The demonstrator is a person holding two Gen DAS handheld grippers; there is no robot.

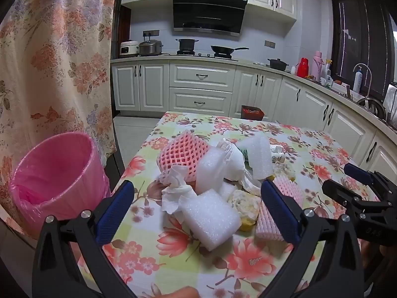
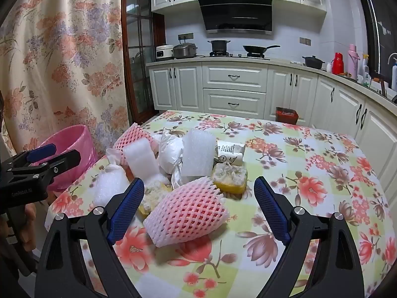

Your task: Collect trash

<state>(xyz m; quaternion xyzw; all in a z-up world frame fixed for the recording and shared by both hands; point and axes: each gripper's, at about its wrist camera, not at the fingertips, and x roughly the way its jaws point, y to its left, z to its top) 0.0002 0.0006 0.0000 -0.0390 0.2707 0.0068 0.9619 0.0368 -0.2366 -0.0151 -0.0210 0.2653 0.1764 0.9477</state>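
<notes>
Black tool (image 1: pixel 197 209) — blue pads (image 1: pixel 116 213)

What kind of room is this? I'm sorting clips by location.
A home kitchen: a range hood over a stove with a wok, white cabinets, and a table under a floral cloth.

Trash heap and bin before you

White foam blocks (image 1: pixel 211 219), pink foam nets (image 2: pixel 188 211), crumpled tissue (image 1: pixel 173 193) and yellow rinds (image 2: pixel 229 177) lie heaped mid-table; the pink-lined bin (image 1: pixel 57 181) stands upright, left of the table.
</notes>
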